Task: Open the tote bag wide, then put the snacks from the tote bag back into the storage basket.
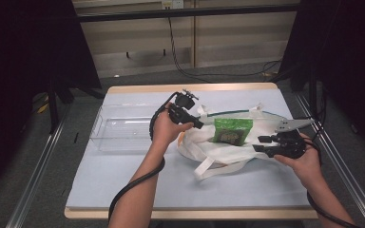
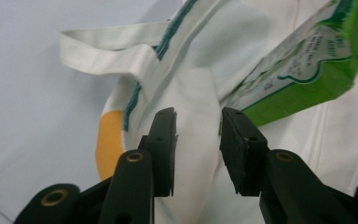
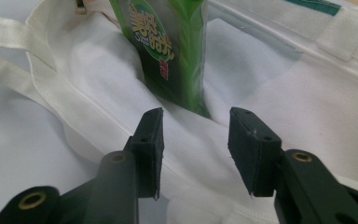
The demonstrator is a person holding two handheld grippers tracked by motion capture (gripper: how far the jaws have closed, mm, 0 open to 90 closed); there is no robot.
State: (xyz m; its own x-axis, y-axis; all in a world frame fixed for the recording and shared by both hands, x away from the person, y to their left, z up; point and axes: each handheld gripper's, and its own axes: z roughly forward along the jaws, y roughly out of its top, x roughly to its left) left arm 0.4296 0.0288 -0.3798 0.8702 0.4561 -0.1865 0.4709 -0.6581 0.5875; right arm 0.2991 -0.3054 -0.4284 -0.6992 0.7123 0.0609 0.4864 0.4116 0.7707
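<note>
A white cloth tote bag (image 1: pixel 218 149) with teal trim lies crumpled on the blue-grey table top (image 1: pixel 123 180). A green snack packet (image 1: pixel 232 130) sticks out of its mouth. My left gripper (image 1: pixel 200 124) hovers at the bag's left edge. Its jaws stand apart over the white cloth (image 2: pixel 191 84), pinching nothing, with the packet (image 2: pixel 307 79) to their upper right. My right gripper (image 1: pixel 259 144) sits at the bag's right side. In its own view this gripper (image 3: pixel 196 123) is open just short of the packet (image 3: pixel 168 51), with the bag's fabric (image 3: pixel 98 70) under the jaws.
A clear plastic bin (image 1: pixel 123 128) stands on the table to the left of the bag. The bag's handle (image 1: pixel 204 168) trails toward the front edge. An orange patch (image 2: pixel 108 140) peeks from under the bag. Black curtains and cables surround the table.
</note>
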